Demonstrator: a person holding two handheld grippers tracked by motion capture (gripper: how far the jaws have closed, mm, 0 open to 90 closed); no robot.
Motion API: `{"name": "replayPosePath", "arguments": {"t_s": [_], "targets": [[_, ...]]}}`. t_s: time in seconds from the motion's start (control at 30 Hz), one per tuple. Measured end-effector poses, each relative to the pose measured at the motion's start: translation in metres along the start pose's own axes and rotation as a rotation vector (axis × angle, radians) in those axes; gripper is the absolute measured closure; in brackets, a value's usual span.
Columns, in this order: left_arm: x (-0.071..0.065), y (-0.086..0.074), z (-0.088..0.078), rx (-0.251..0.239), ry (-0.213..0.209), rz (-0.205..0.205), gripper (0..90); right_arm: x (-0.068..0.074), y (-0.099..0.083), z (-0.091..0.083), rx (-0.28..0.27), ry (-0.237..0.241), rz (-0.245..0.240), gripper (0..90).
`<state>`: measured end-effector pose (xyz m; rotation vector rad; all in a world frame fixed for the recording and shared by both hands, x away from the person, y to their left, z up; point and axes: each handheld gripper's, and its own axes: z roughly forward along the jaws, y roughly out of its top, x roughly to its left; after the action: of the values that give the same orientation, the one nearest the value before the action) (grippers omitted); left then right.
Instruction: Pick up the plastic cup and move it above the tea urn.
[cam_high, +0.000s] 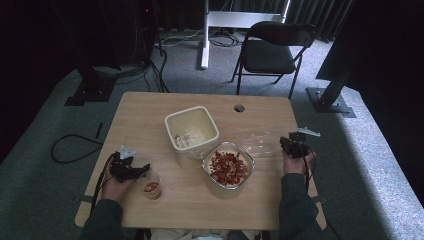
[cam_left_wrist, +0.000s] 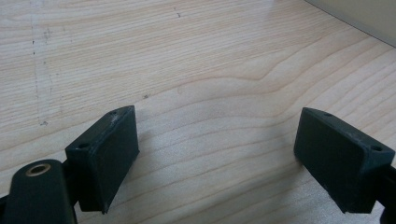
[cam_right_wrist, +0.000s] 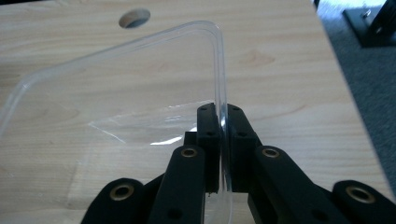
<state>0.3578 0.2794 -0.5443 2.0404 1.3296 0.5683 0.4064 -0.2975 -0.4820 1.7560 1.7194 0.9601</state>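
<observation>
Tabletop (cam_high: 150, 115) of pale wood is seen spread under everything, with a cable hole (cam_high: 239, 107) near its far edge. On it, toward the middle, an empty cream container (cam_high: 192, 131) is set, and just in front of it, touching or nearly so, a square glass bowl (cam_high: 228, 169) filled with red and pale chopped pieces. A small clear cup (cam_high: 151, 187) with a little red in it is placed at the near left, just beside the left gripper (cam_high: 127, 169).

A clear plastic lid (cam_right_wrist: 116, 93) is held on the right side of the table, between the bowl and the right gripper (cam_right_wrist: 219, 126); its rim is pinched edge-on between the two pads, which are pressed tight against it. The left gripper (cam_left_wrist: 215, 154) is seen with its jaws spread wide over bare wood, nothing between them.

Risk is judged to lie mostly in that thin-edge grip: only a narrow strip of slick, flexible rim is caught, so the lid could pivot, bow or slip free if it is swung quickly. If it is meant for the bowl, a tilted approach could catch one corner and shove the bowl against the cream container, or dip into the food. The cup could also be knocked over if the left gripper is moved carelessly.
</observation>
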Motion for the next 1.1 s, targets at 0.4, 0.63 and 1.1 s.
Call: {"name": "replayPosePath", "arguments": {"t_s": [0.4, 0.63, 1.1], "targets": [[0.0, 0.0, 0.0, 0.0, 0.0, 0.0, 14.5, 0.013, 0.023, -0.021, -0.06, -0.038, -0.044, 86.7], [0.0, 0.0, 0.0, 0.0, 0.0, 0.0, 14.4, 0.019, 0.038, -0.03, -0.084, -0.034, -0.058, 86.7], [0.0, 0.0, 0.0, 0.0, 0.0, 0.002, 14.5, 0.037, 0.066, -0.049, -0.125, -0.015, -0.098, 86.6]]}}
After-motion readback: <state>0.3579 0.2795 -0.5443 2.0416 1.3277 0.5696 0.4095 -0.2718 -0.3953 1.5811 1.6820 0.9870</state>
